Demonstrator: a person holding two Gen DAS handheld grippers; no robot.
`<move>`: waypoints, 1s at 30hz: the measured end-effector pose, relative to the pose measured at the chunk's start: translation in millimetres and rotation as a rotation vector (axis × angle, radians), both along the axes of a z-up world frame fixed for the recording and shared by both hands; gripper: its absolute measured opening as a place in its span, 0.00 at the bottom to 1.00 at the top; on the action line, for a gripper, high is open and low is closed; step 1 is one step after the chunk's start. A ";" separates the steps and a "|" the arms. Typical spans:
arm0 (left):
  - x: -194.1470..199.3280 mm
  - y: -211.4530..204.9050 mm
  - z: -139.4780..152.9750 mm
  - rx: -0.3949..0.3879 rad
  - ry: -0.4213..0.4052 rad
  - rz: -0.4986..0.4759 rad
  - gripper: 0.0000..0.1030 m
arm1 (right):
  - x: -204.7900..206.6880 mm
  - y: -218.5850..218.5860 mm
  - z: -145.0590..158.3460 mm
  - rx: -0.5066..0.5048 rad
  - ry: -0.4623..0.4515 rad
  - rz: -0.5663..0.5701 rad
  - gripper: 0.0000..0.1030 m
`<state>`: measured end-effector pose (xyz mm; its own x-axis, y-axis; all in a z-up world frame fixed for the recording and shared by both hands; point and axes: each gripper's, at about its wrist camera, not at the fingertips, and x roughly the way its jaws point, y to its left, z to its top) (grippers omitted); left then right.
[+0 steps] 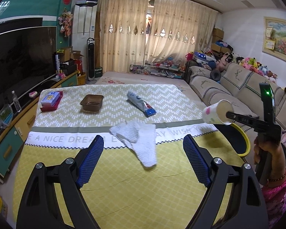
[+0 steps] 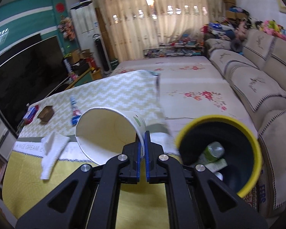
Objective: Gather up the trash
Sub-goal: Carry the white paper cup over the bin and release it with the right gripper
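The right gripper [image 2: 142,148] is clenched on the rim wall of a paper cup [image 2: 106,133], one finger inside and one outside, the cup tipped on its side and carried clear of the table [image 1: 124,181]; the yellow-rimmed bin [image 2: 257,152] stands just off the table's right edge, a bottle and other scraps already in it; so the step in hand looks like ferrying the cup to the bin. Next, the cup must come over the bin's mouth before the fingers part. The left gripper [image 1: 143,152] hangs released and empty above the near edge, its fingers [image 1: 91,160] straddling a crumpled white towel [image 1: 141,141] lying below; a blue wrapper [image 1: 141,104], a brown tray [image 1: 92,102] and a small box [image 1: 51,99] still lie toward the far edge.
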<state>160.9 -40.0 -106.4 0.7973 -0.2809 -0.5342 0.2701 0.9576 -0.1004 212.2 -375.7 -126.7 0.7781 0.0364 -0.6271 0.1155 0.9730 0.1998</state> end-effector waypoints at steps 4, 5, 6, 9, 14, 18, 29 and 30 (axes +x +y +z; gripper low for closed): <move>1.8 -12.9 -3.3 0.014 0.014 -0.017 0.82 | -13.2 -35.6 -9.4 0.017 0.014 -0.071 0.03; 2.3 -16.6 -4.4 0.016 0.019 -0.023 0.82 | -16.6 -46.1 -13.3 0.024 0.021 -0.092 0.03; 3.1 -20.0 -5.7 0.019 0.025 -0.029 0.82 | -19.5 -54.6 -17.1 0.029 0.028 -0.110 0.03; 6.8 -30.1 -9.5 0.032 0.041 -0.040 0.82 | -27.2 -77.7 -30.0 0.043 0.051 -0.160 0.04; 9.2 -45.4 -13.9 0.052 0.058 -0.062 0.82 | -31.9 -101.1 -48.4 0.055 0.086 -0.205 0.04; 11.5 -52.6 -14.8 0.066 0.063 -0.070 0.82 | -30.9 -108.7 -59.0 0.063 0.110 -0.219 0.04; 19.2 -54.3 -20.5 0.078 0.082 -0.072 0.82 | -24.4 -113.7 -69.1 0.073 0.134 -0.241 0.22; 19.9 -54.0 -21.0 0.077 0.084 -0.072 0.82 | -24.6 -113.6 -69.1 0.074 0.133 -0.240 0.22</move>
